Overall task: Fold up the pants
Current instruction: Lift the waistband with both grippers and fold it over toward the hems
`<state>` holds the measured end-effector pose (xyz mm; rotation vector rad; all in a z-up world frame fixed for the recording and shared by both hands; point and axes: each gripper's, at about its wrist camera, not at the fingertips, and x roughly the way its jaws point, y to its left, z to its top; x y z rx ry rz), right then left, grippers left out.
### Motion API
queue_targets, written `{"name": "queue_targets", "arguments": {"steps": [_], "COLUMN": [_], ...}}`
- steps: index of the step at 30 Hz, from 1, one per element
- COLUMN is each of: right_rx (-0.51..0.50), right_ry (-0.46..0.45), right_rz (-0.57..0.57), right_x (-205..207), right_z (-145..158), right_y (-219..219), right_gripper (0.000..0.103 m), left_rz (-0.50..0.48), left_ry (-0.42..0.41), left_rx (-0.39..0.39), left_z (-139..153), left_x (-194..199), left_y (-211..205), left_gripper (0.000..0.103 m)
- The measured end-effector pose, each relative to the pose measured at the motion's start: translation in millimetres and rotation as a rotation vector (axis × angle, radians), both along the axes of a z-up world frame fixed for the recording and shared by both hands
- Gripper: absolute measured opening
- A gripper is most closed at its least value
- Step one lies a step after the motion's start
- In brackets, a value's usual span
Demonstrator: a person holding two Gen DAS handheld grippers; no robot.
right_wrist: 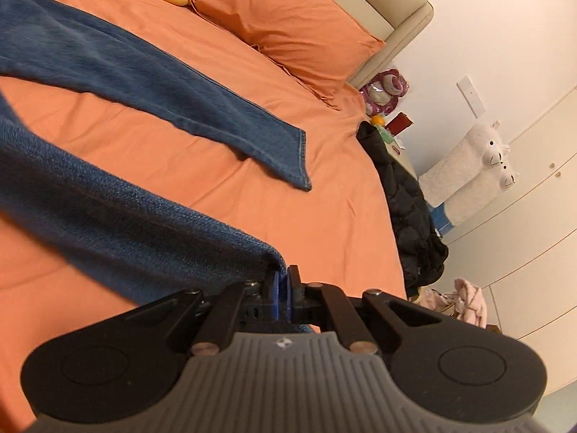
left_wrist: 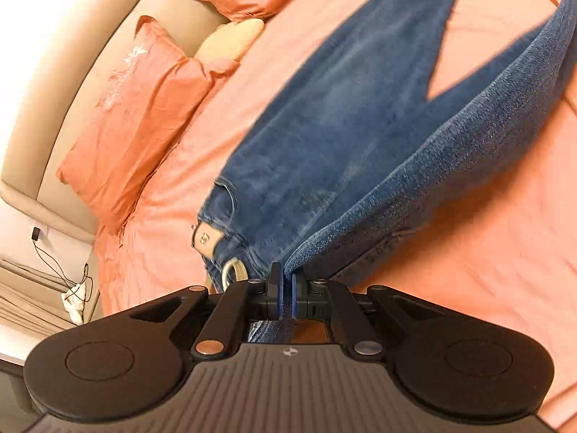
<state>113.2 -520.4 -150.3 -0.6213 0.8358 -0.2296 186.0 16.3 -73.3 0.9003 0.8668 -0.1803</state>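
Both grippers pinch the blue jeans [left_wrist: 360, 137] over the orange bed [left_wrist: 468, 288]: the left gripper [left_wrist: 285, 285] clamps denim at the waistband. The right gripper [right_wrist: 283, 288] grips one leg's end, while the other leg [right_wrist: 144, 83] lies flat ahead.

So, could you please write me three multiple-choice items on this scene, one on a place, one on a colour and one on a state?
1. Where does the free leg of the jeans lie?
A. flat on the bed sheet
B. on the floor
C. over a chair

2. What colour is the bed sheet?
A. white
B. green
C. orange

3. How is the right claw?
A. wide open
B. shut on denim
C. shut on a pillow

Answers: 1 A, its hem rests on the sheet. 2 C, the sheet and the pillows are orange. 3 B, its blue pads pinch the other leg's end, as the left claw pinches the waist end.
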Motion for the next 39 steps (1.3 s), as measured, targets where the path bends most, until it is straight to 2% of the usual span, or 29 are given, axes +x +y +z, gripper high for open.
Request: {"name": "queue_targets", "arguments": {"steps": [7, 11, 16, 20, 23, 29, 32, 35, 37, 39], "right_rx": [-0.034, -0.038, -0.035, -0.081, -0.112, -0.166, -0.204, -0.223, -0.223, -0.229], "right_ry": [0.011, -0.029, -0.045, -0.042, -0.031, 0.052, 0.119, 0.175, 0.188, 0.182], "right_rz": [-0.015, -0.028, -0.02, -0.002, -0.001, -0.011, -0.015, -0.007, -0.007, -0.006], "right_x": [67, 115, 190, 258, 307, 390, 416, 426, 428, 427], "right_z": [-19, -17, -10, -17, -28, -72, -101, -123, -131, -134], "right_y": [-5, -6, -8, 0, 9, 32, 36, 38, 37, 36], "right_gripper": [0.0, 0.0, 0.0, 0.0, 0.0, 0.0, 0.0, 0.0, 0.0, 0.0], "left_rz": [0.031, 0.07, 0.116, 0.141, 0.168, 0.217, 0.225, 0.23, 0.226, 0.223], "left_ry": [-0.034, -0.058, -0.063, -0.07, -0.055, 0.042, 0.078, 0.095, 0.09, 0.045], "left_rx": [-0.031, -0.063, -0.107, -0.106, -0.107, -0.106, -0.129, -0.151, -0.162, -0.189], "left_z": [-5, 0, 9, 6, -4, -55, -76, -91, -95, -88], "left_x": [49, 84, 139, 181, 214, 268, 279, 282, 282, 276], "left_y": [-2, -3, 2, 2, 4, 10, 16, 19, 20, 21], "left_gripper": [0.004, 0.004, 0.005, 0.005, 0.005, 0.005, 0.005, 0.005, 0.005, 0.005]}}
